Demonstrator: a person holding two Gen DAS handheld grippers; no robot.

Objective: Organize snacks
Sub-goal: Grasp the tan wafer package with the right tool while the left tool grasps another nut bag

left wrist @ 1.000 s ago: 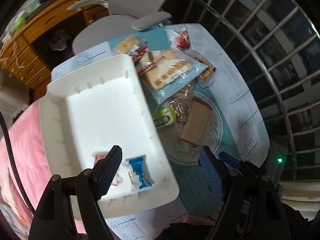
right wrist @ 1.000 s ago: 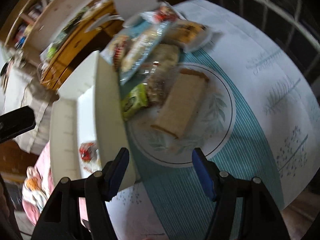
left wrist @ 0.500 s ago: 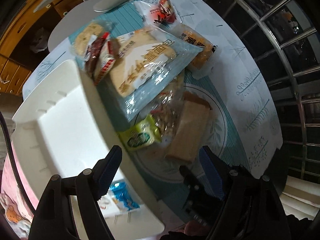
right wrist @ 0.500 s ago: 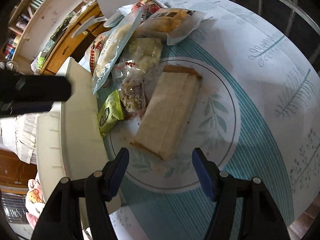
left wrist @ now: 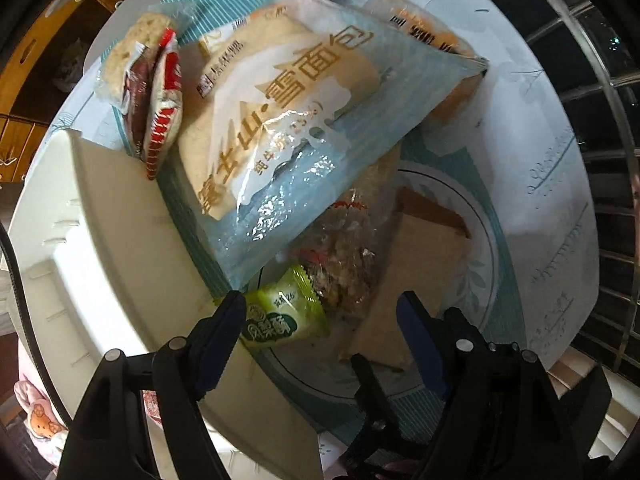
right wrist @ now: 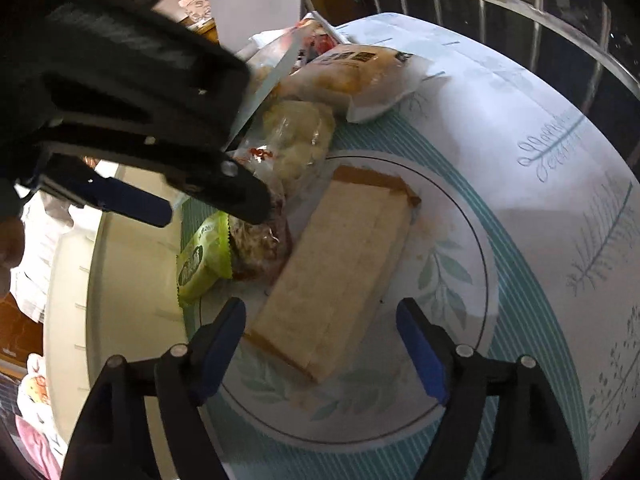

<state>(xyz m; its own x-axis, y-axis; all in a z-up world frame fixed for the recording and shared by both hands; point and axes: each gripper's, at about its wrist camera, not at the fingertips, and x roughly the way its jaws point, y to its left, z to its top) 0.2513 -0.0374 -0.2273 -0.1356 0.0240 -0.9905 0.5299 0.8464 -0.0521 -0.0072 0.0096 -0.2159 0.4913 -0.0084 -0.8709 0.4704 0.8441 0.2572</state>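
Note:
My left gripper (left wrist: pixel 320 316) points straight down with its jaws closing. A small green packet (left wrist: pixel 280 316) lies between its fingers and the pads are not pressing on it. In the right wrist view the left gripper (right wrist: pixel 210 216) hangs over that green packet (right wrist: pixel 204 264). My right gripper (right wrist: pixel 320 316) is open, its jaws still widening, low over the near end of a flat tan packet (right wrist: pixel 340 268). A big pale-blue bread bag (left wrist: pixel 300 120) tops the snack pile. The white foam tray (left wrist: pixel 100 240) sits left of the pile.
Red packets (left wrist: pixel 160 92), a clear bag of mixed snacks (left wrist: pixel 344 248) and an orange bread bag (right wrist: pixel 360 72) crowd the pile. The round table (right wrist: pixel 540 140) has a leaf-print cover. A window grille stands behind it, a chair and wooden drawers at the far side.
My left gripper has left the tray and sunk over the green packet, entering the right wrist view. My right gripper has come lower over the tan packet and its jaws have widened.

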